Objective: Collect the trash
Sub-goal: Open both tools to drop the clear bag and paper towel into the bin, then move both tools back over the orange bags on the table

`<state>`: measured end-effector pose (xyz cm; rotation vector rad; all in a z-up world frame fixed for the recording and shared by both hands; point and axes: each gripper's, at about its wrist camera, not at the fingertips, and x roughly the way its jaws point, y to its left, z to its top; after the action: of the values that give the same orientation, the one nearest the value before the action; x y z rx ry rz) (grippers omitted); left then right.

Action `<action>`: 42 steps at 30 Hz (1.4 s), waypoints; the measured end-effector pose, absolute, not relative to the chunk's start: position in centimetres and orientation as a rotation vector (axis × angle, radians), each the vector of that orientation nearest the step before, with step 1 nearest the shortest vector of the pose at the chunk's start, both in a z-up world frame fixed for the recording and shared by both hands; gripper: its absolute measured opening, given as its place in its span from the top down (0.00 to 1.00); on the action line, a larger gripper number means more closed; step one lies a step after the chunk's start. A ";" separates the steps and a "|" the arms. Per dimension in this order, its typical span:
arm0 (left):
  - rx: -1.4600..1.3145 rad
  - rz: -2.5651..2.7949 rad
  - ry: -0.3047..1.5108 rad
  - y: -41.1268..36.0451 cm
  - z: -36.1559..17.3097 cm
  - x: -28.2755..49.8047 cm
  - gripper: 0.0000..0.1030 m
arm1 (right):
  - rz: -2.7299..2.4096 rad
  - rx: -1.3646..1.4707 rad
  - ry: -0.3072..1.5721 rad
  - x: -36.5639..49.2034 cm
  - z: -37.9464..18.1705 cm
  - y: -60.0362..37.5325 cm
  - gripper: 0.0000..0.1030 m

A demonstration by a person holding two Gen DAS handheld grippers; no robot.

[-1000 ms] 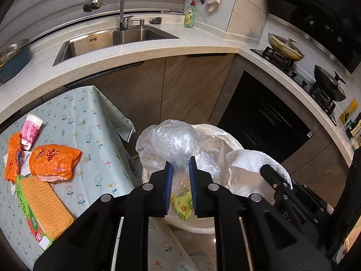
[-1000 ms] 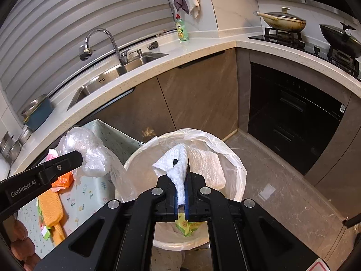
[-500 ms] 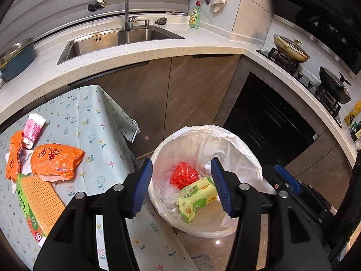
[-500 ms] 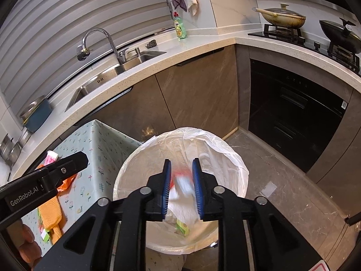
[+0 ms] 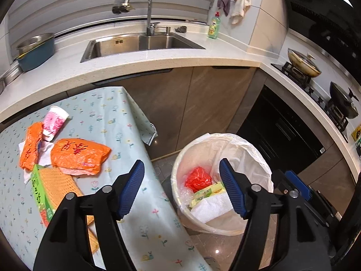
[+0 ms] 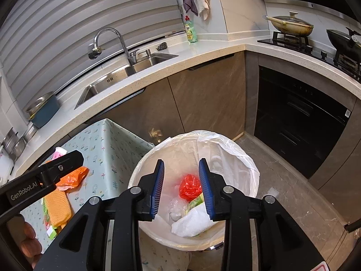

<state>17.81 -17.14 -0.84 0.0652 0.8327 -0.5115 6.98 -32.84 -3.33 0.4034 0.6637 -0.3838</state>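
Where counter (image 5: 158,61) bends, floral tablecloth (image 5: 108,122) meets bin (image 5: 180,169).

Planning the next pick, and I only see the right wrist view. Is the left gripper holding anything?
Observer: No, the left gripper is open and empty.
Operator: What trash is on the table?
Observer: Two orange wrappers; the smaller one sits left of the larger one, hidden from you.
Operator: Anything my view misses?
Observer: Yes, crumpled white tissue lies between the wrappers.
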 end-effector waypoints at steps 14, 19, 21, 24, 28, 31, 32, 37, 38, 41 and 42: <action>-0.041 -0.343 0.838 -7.7 -0.5 18.5 0.27 | -0.245 0.330 0.664 8.2 -1.3 -24.9 0.62; -0.059 -0.263 0.835 -3.4 -0.9 18.8 0.23 | -0.172 0.280 0.687 9.3 -1.4 -20.8 0.62; -0.068 -0.238 0.842 -1.7 -1.1 19.1 0.23 | -0.147 0.264 0.696 9.6 -1.5 -19.2 0.62; -0.084 -0.199 0.848 0.8 -1.5 19.5 0.23 | -0.108 0.242 0.709 10.3 -1.7 -16.9 0.62; -0.104 -0.155 0.850 4.1 -1.8 20.1 0.23 | -0.067 0.212 0.727 11.0 -2.0 -14.2 0.62; -0.109 -0.126 0.853 6.3 -2.2 20.6 0.23 | -0.047 0.197 0.735 11.8 -2.3 -12.6 0.58; -0.112 -0.120 0.855 7.0 -2.3 20.8 0.23 | -0.040 0.197 0.737 12.2 -2.3 -12.1 0.56; -0.112 -0.100 0.871 9.8 -3.1 22.7 0.19 | -0.024 0.203 0.754 14.6 -2.9 -10.8 0.49; -0.108 -0.097 0.873 10.2 -3.2 23.2 0.17 | -0.025 0.206 0.756 15.2 -3.1 -10.7 0.45; -0.084 -0.080 0.867 11.2 -3.6 24.7 0.17 | -0.025 0.217 0.773 17.3 -3.6 -10.5 0.43; -0.078 -0.077 0.869 11.4 -3.8 25.3 0.17 | -0.025 0.220 0.777 18.0 -3.8 -10.4 0.42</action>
<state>25.30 11.43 -3.78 -0.0780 0.8685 -0.0765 18.02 -10.39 -3.78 0.2204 0.7773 -0.0248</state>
